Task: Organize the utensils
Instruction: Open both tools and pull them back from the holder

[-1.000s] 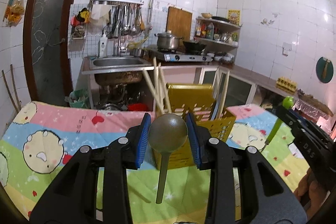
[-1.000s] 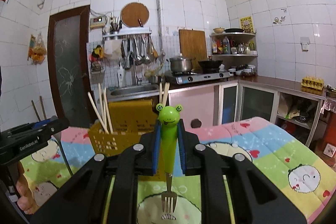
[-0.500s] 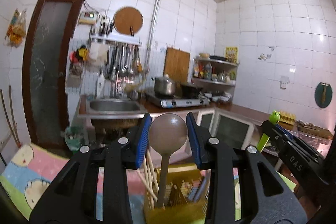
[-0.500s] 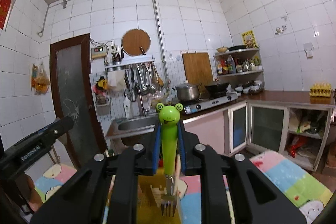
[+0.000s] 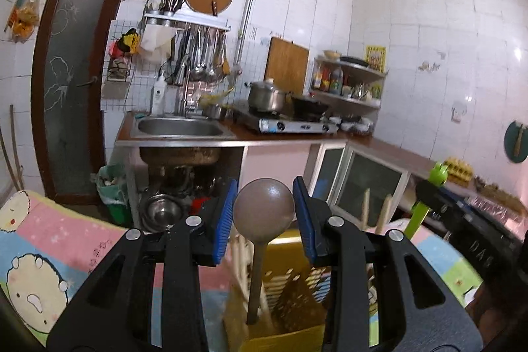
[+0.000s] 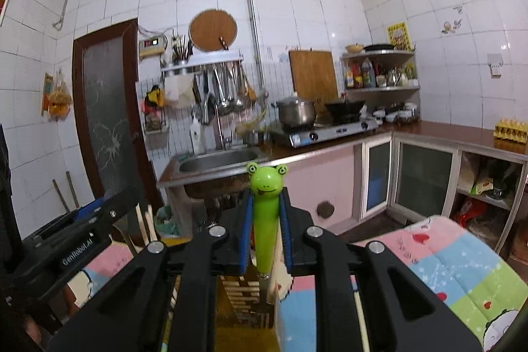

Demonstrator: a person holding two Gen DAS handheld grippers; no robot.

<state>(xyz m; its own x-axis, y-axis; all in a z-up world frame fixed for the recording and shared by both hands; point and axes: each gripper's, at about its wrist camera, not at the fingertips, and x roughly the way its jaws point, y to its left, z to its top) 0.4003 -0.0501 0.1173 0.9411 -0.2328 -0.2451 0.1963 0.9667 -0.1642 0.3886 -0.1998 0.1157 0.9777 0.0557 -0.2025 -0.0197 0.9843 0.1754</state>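
A table covered with a cartoon-print cloth (image 6: 462, 266) fills the foreground. On it stands a yellow slotted utensil basket (image 5: 290, 282), taken here as the landmark. Pale chopsticks (image 5: 364, 210) are already seen standing in the basket, so part of the sorting appears done.

Directly above the basket, the left gripper (image 5: 264, 216) is clenched on the bowl of a brown spoon (image 5: 264, 210), gripped at its sides, with the handle hanging down into the basket's open top. To the right of the basket as the left wrist sees it, and just above it in the right wrist view, the right gripper (image 6: 265, 231) is clamped on the frog-headed green handle of a fork (image 6: 265, 210); the tines point down toward the basket, blurred below the jaws.

Neither utensil has been let go. By judgement, both remain to be lowered into a compartment and released; which compartment each hangs over cannot be told.
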